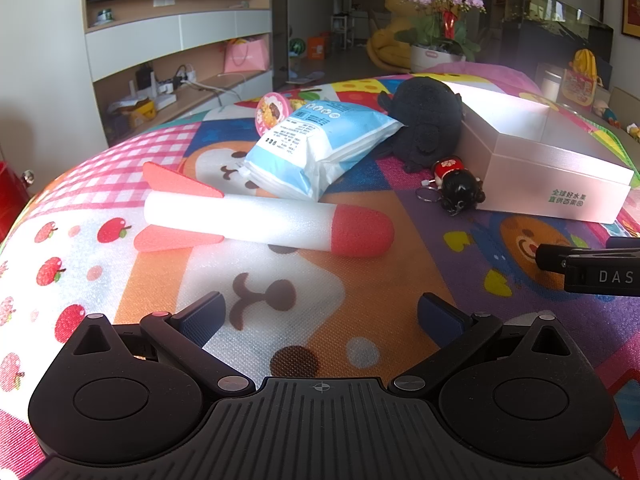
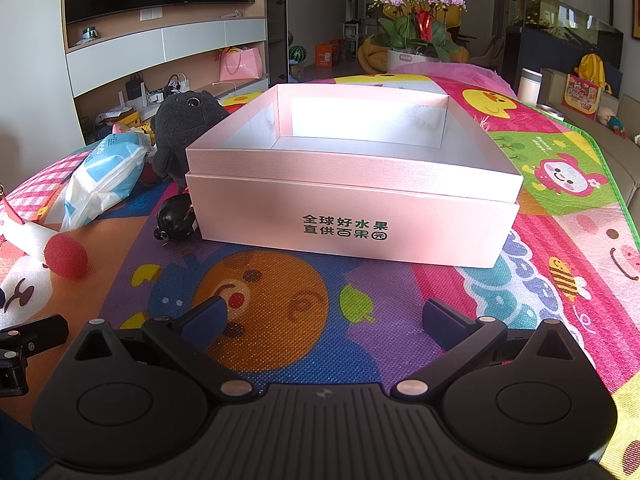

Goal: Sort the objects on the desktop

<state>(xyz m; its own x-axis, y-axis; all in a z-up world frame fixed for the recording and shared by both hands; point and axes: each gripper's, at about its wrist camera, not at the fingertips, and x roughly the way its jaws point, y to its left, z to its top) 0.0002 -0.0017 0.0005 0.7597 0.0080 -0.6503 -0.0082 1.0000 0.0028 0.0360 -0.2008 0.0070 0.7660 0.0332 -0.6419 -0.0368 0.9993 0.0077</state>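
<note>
Your left hand-held gripper (image 1: 320,312) and right hand-held gripper (image 2: 324,316) both stand wide open, holding nothing, above the cartoon-print mat (image 1: 280,280). The foam rocket (image 1: 264,226) lies just ahead of your left; the empty pink box (image 2: 352,184) faces your right. Pinch the rocket hard and the soft foam may crease, or its fins may snag the tissue pack (image 1: 320,148) beside it. The doll keychain (image 1: 456,186) touches the box wall. Green box print reads "全球好水果 直供百果园"; "DAS" shows on the other gripper.
</note>
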